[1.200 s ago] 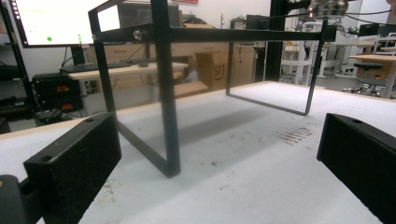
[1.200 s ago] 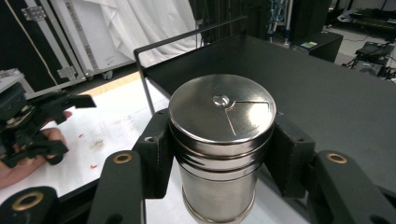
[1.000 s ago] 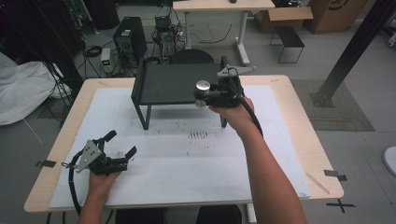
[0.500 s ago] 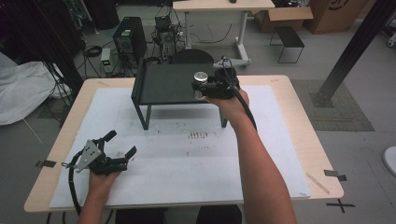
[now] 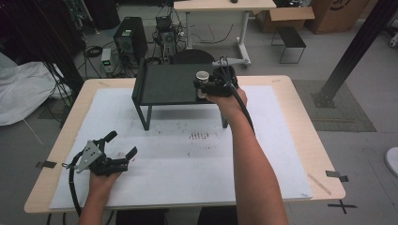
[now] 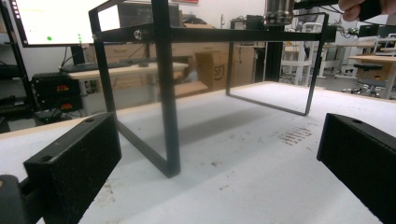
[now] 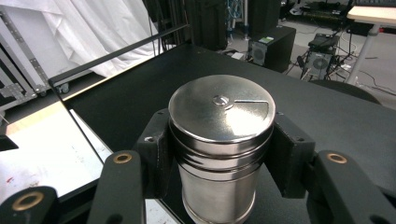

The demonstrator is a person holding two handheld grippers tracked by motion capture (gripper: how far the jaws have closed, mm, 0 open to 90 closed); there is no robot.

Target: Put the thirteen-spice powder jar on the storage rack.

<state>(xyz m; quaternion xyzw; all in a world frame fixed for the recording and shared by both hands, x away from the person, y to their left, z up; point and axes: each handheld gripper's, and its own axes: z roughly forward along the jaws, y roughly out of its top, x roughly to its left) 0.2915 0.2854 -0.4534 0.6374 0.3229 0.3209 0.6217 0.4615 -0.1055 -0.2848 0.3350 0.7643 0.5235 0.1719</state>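
Note:
A steel canister (image 5: 202, 77) with a flat lid is held between the pads (image 7: 156, 154) of my right gripper (image 5: 205, 88), which is shut on it. The canister (image 7: 219, 140) stands upright over the front right part of a black shelf's top (image 5: 164, 84). Whether its base touches the top I cannot tell. From the left gripper view the canister (image 6: 279, 11) shows at the shelf's top edge, and the shelf frame (image 6: 166, 93) stands on thin legs. My left gripper (image 5: 123, 143) lies low at the table's front left, jaws wide apart with nothing between them.
A white sheet (image 5: 263, 154) covers the wooden table (image 5: 305, 122), with dark smudges (image 5: 199, 136) in front of the shelf. Open space runs under the shelf between its legs. A computer tower (image 5: 127, 37) and a desk (image 5: 220, 5) stand on the floor beyond the table.
My right gripper has carried the canister a little farther away, onto the shelf's top. The left gripper has stayed where it was.

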